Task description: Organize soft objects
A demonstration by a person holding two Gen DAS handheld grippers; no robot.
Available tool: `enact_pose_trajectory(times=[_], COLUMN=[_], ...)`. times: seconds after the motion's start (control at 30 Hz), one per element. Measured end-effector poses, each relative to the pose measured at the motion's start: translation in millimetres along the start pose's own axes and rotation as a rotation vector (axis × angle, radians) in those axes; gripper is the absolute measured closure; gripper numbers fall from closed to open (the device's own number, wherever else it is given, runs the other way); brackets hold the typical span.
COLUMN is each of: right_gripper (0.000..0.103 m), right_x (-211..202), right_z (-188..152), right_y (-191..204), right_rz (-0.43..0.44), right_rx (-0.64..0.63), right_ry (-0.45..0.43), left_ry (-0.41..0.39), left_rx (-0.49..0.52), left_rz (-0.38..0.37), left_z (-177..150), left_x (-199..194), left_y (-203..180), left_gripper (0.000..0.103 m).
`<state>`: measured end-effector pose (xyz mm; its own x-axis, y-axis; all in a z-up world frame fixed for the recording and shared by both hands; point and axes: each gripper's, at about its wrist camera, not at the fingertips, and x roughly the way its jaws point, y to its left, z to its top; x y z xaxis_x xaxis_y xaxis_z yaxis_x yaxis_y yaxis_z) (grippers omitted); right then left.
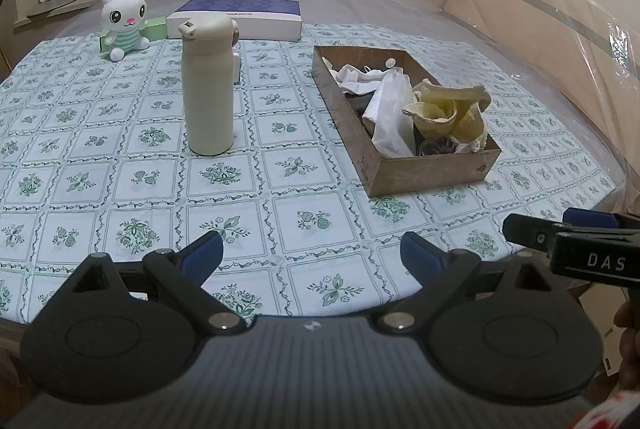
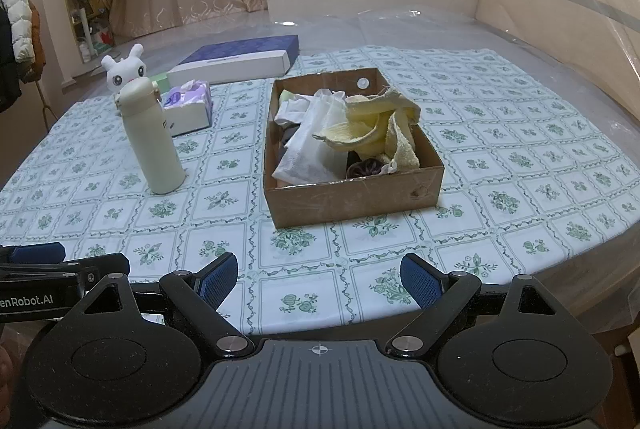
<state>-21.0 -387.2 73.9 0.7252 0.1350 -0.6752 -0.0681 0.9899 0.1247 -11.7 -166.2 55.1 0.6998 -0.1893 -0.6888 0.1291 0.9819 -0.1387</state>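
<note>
A brown cardboard box sits on the floral tablecloth. It holds a crumpled yellow cloth, white cloths and a dark purple item. A white plush bunny sits at the far left. My left gripper is open and empty above the table's near edge. My right gripper is open and empty, also at the near edge, in front of the box. It shows at the right of the left wrist view.
A cream bottle stands upright left of the box. A blue-and-white flat box lies at the back. A tissue box and a small green box sit near the bunny. Clear plastic sheeting covers the right side.
</note>
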Motion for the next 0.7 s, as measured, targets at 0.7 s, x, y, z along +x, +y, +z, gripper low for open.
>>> enact_pose_trajectory(times=[0.7], right_gripper=[0.015], right_x=[-0.1], right_z=[-0.1], right_y=[-1.2], right_rz=[-0.001], right_rx=[0.002], right_ry=[0.0], left_ry=[-0.002], left_rx=[0.003], left_rz=[0.001], left_z=[0.2], left_x=[0.1], left_y=[-0.1], left_gripper=[0.008])
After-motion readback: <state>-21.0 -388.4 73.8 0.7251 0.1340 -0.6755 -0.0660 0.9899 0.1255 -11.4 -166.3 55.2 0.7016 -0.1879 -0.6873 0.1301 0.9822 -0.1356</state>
